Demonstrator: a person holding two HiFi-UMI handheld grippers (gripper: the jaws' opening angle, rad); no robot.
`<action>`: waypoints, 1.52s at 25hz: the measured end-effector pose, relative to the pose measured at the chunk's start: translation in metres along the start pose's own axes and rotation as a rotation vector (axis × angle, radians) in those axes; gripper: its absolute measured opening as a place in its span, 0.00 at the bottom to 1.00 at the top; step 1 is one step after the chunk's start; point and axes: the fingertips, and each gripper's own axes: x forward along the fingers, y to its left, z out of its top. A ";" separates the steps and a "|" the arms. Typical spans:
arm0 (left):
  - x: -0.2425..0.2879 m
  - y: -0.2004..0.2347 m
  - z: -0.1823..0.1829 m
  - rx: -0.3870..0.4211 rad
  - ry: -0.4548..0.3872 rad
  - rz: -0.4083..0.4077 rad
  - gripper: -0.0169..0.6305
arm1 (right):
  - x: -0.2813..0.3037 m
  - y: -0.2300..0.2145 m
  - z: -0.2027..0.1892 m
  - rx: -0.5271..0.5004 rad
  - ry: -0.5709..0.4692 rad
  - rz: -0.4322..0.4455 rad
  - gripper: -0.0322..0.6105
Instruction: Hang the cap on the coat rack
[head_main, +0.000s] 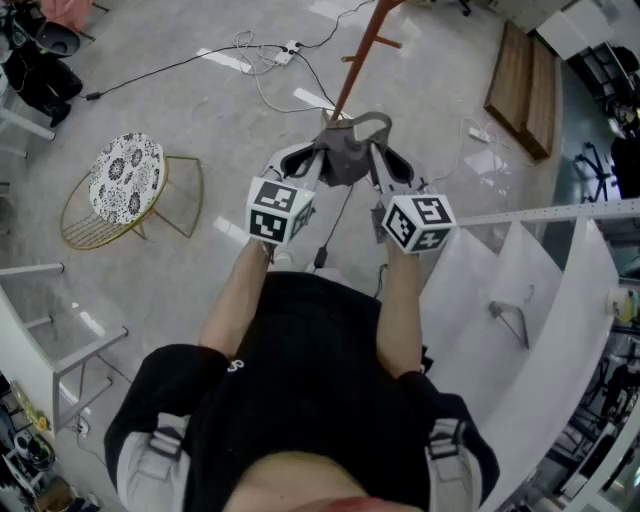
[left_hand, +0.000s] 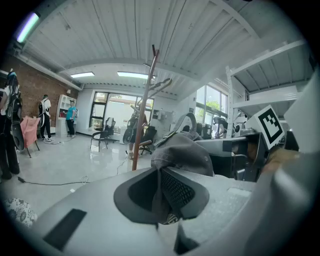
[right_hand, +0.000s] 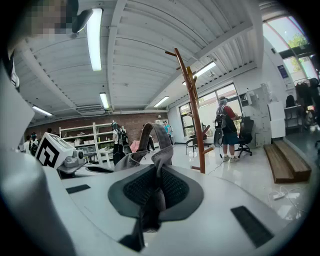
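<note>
A grey cap hangs between my two grippers, held up in front of the person. My left gripper is shut on the cap's left side; its fabric is pinched between the dark pads. On the other side my right gripper is shut on the cap, and the cap's back strap loops up above the pads. The reddish-brown coat rack stands on the floor just beyond the cap. It rises ahead as the rack in the left gripper view and the rack in the right gripper view.
A gold wire stool with a patterned seat stands at the left. Cables and a power strip lie on the floor near the rack's base. A wooden platform is at the far right, white shelving with a hanger close right. People stand far off.
</note>
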 end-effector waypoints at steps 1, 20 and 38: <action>0.001 -0.003 0.000 -0.002 0.001 0.001 0.06 | -0.003 -0.001 0.001 0.000 -0.003 0.009 0.08; 0.024 -0.063 -0.022 -0.026 0.049 0.050 0.06 | -0.042 -0.052 -0.012 0.061 -0.018 0.027 0.10; 0.067 -0.017 -0.033 -0.044 0.110 0.088 0.06 | 0.028 -0.074 -0.023 0.124 0.006 0.078 0.11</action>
